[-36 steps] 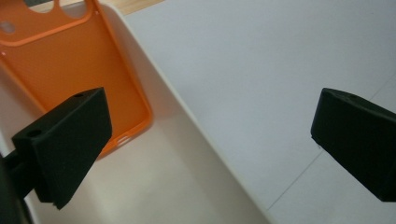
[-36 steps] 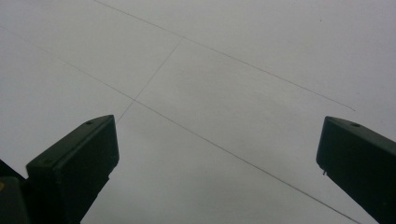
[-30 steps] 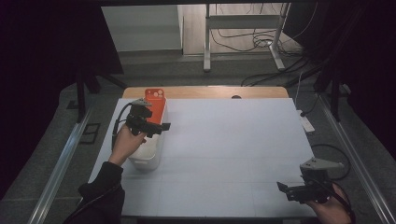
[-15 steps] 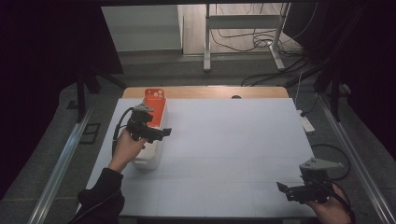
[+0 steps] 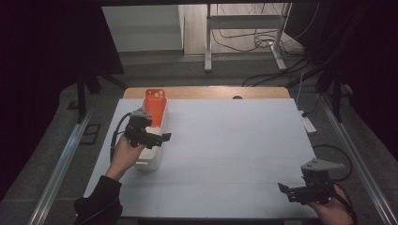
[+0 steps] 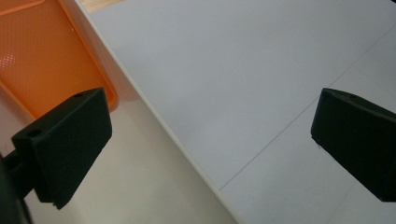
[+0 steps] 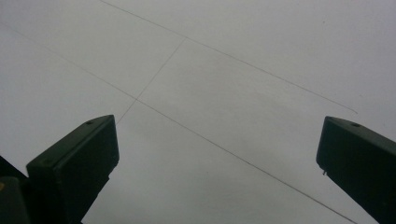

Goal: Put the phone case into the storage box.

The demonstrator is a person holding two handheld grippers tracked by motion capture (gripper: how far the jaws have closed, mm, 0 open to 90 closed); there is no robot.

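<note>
At 9 o'clock, left gripper w/ jaws spread hovers over white bin holding orange tray, nothing grasped yet; right gripper idle, spread, 5 o'clock.

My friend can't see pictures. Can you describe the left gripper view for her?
The hand-held gripper has its two black jaws wide open, holding nothing, above the rim of a white bin. An orange tray lies inside the bin at upper left; the pale table spreads to the right.
</note>
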